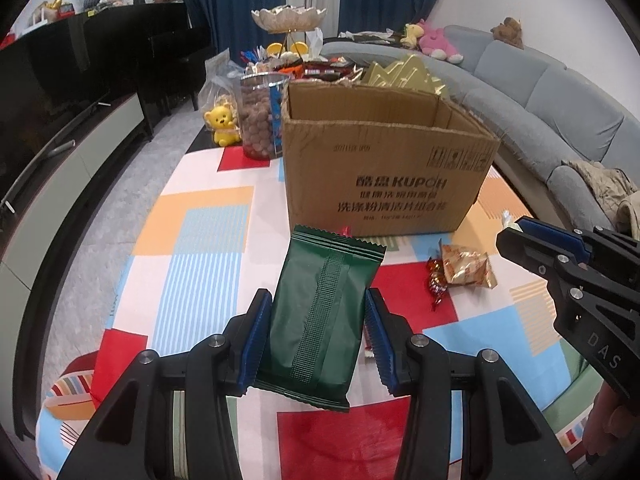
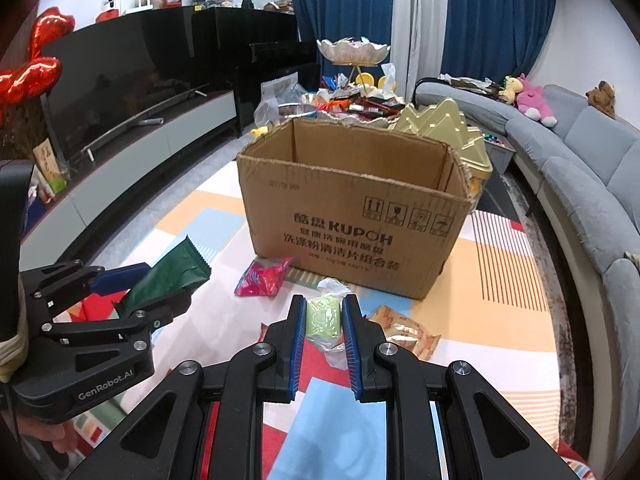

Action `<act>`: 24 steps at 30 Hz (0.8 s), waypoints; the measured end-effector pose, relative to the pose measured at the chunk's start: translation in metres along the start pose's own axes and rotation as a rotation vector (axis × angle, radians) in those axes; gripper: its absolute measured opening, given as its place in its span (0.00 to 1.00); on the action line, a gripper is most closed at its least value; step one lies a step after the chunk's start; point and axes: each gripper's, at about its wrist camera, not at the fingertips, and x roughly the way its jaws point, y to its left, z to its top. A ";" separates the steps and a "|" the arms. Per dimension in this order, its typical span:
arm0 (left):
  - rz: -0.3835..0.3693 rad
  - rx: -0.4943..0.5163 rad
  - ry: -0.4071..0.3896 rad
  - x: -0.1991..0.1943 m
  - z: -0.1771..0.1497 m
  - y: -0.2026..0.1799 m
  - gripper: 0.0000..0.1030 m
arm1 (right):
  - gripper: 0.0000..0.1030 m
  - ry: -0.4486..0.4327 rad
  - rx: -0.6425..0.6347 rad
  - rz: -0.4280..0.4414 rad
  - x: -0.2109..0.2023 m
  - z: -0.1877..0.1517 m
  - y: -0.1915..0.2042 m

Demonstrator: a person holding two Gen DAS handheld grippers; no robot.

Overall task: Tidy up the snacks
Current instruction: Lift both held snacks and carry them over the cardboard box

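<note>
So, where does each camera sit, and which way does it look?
Left wrist: sits on the left gripper, looks along its fingers over the table to the box; its pads grip a green packet, and the right gripper shows at the right edge.
Right wrist: sits on the right gripper, faces the same box; it grips a pale green snack, and the left gripper shows at the left.
Shared: box, green packet, table, sofa, curtains.

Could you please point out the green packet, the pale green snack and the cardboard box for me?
green packet point(image 1: 320, 316), left wrist view, middle of its back seam.
pale green snack point(image 2: 323, 317), right wrist view, its centre.
cardboard box point(image 2: 344, 216), right wrist view, printed front wall.
</note>
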 end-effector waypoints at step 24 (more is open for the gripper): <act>0.010 -0.029 -0.092 -0.028 0.061 -0.013 0.45 | 0.19 -0.109 0.011 -0.044 -0.034 0.047 -0.016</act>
